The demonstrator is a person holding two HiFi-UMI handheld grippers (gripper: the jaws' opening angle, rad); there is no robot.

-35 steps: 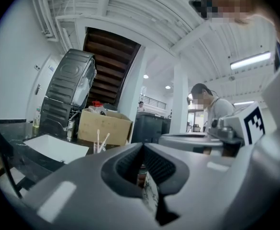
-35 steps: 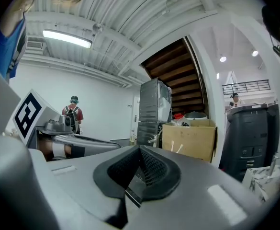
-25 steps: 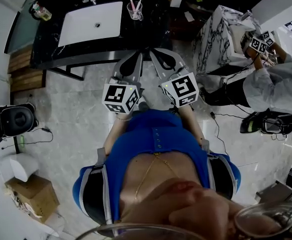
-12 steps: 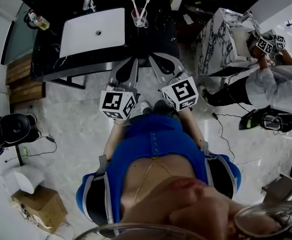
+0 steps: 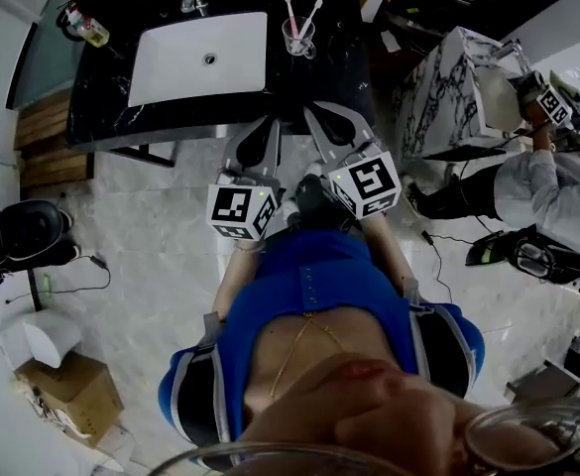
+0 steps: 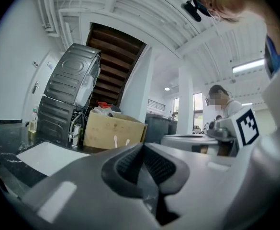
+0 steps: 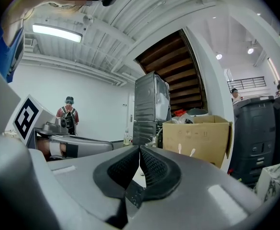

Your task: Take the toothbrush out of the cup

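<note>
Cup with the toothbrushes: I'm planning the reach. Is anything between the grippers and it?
Nothing visible. The left gripper and right gripper, both shut, hang by the counter's near edge; only bare counter lies between them and the cup, right of the sink.

Held side by side before the torso, the left hand-held gripper [image 5: 268,135] and right hand-held gripper [image 5: 317,119] point forward. Jaws of each are closed together, nothing between them.

White sink [image 5: 171,67] set in black counter [image 5: 106,117]; bottle [image 5: 91,31] at its left corner; cardboard box [image 5: 66,393] on floor [image 5: 151,266].
</note>
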